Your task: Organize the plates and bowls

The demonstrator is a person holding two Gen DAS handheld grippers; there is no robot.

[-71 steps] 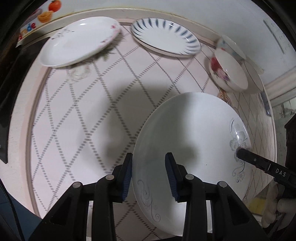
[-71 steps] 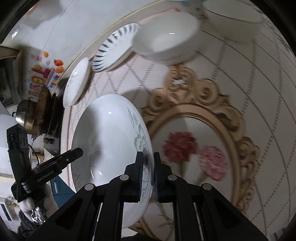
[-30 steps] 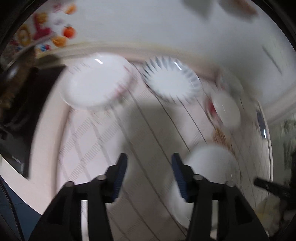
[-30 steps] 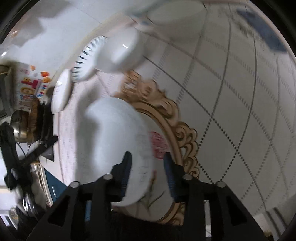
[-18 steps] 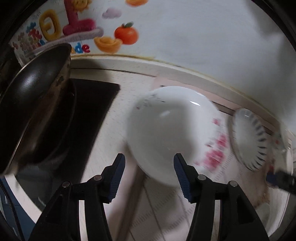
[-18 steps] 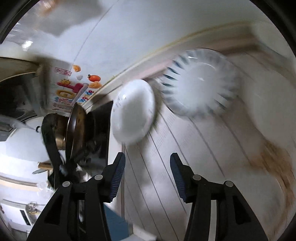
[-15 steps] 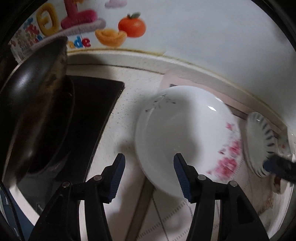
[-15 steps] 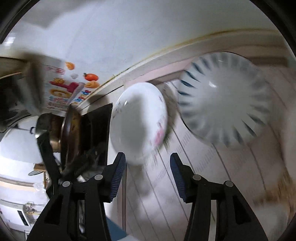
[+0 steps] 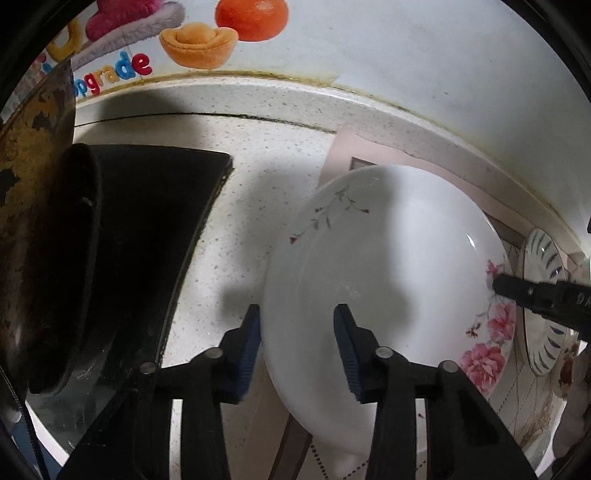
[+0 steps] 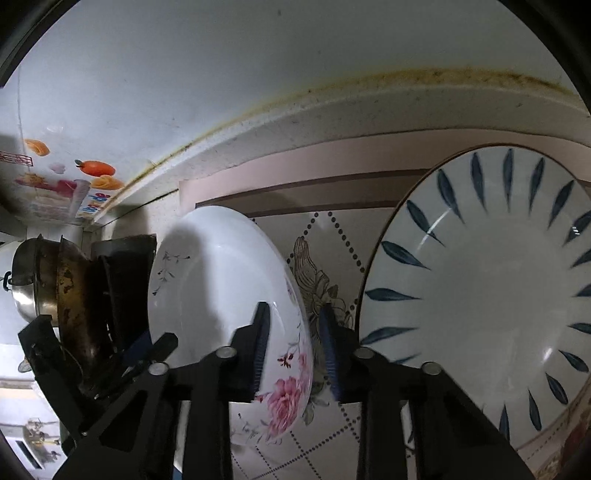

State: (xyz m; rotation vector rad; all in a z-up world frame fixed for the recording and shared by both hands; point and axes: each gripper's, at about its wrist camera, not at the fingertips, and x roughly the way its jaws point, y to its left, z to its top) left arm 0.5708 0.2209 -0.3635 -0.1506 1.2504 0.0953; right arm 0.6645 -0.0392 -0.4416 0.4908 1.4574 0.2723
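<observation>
Item 1: floral plate (image 9: 388, 280), white w/ pink roses on one side & a thin twig sprig on the opposite rim. Lies on the patterned mat (image 10: 332, 236), its left part reaching over the mat edge onto the speckled counter (image 9: 258, 155), near the back wall.

Item 2: left gripper (image 9: 297, 339), jaws apart, released. The near-left rim of the floral plate sits between the blue pads; left pad (image 9: 251, 341) outside the rim, right pad over the plate's inner face. Contact w/ the plate: cannot tell.

Item 3: right gripper (image 10: 293, 345), jaws apart, nothing clenched. Straddles the plate's right rim by the roses: one finger over the plate interior, the other outside over the mat. Its black fingertip shows at the right of the left wrist view, just above the rose edge.

Item 4: blue-leaf plate (image 10: 487, 288), white w/ dark blue leaf strokes round the rim, on the mat just right of the floral plate, not touching it.

Item 5: black stove top (image 9: 140, 229), left of the floral plate, on the counter.

Item 6: worn dark wok (image 9: 33, 229), far left, on the stove.

Item 7: wall sticker (image 9: 192, 33) w/ orange fruit & coloured letters, on the wall behind the stove.
</observation>
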